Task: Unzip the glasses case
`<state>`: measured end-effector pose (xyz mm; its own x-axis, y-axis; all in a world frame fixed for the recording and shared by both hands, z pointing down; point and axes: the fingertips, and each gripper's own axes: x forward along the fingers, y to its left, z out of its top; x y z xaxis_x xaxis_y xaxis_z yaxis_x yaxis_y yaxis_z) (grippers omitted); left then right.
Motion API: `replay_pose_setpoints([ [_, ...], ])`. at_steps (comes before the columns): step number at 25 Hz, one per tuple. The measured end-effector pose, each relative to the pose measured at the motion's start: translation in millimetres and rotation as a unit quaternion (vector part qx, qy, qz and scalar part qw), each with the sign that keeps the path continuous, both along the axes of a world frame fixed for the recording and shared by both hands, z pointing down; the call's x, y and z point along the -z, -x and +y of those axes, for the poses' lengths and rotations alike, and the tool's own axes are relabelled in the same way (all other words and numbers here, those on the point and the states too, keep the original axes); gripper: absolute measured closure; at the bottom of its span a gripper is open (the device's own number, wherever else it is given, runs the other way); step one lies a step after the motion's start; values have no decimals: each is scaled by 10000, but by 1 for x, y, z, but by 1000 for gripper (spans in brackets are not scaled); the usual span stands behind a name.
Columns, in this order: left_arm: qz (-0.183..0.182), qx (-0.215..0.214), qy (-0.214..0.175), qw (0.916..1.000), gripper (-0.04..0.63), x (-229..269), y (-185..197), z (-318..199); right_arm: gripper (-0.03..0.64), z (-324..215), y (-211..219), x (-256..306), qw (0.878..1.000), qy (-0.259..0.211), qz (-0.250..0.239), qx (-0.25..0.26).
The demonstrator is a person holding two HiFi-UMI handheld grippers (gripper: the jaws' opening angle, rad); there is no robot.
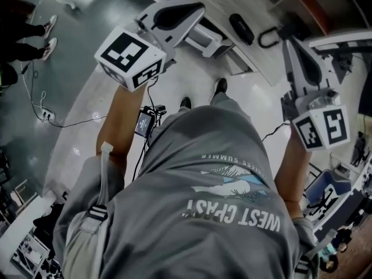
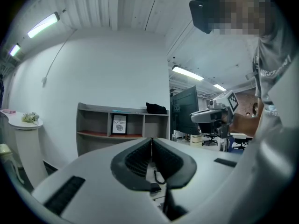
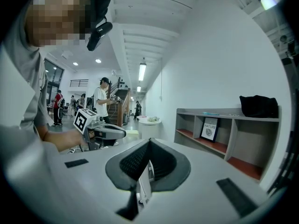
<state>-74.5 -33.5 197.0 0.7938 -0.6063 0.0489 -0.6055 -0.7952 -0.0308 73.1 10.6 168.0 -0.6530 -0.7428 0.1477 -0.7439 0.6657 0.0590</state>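
No glasses case shows in any view. In the head view my left gripper (image 1: pixel 197 10) is held up at chest height, pointing away from the body, with its marker cube (image 1: pixel 131 57) toward me. My right gripper (image 1: pixel 289 42) is raised at the right, with its own cube (image 1: pixel 322 127). The left gripper view shows its jaws (image 2: pixel 152 141) shut with nothing between them, and the right gripper (image 2: pixel 212 115) off to the side. In the right gripper view the jaws (image 3: pixel 149 141) are shut and empty too, and the left gripper (image 3: pixel 105 132) hangs to the left.
A grey shelf unit (image 2: pixel 124 125) stands against the white wall, with a framed picture (image 2: pixel 119 124) in it and a black object (image 2: pixel 156 108) on top. A round white table (image 2: pixel 23 122) is at the left, a dark monitor (image 2: pixel 184 108) at the right. Other people (image 3: pixel 100 101) stand far back.
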Motion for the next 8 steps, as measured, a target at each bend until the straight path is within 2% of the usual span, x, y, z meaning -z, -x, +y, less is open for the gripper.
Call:
replay_pose_setpoints([
  [8,24,43,-54,10000,592,0,3,2,611,1,3,-3,10000,34,2,37],
])
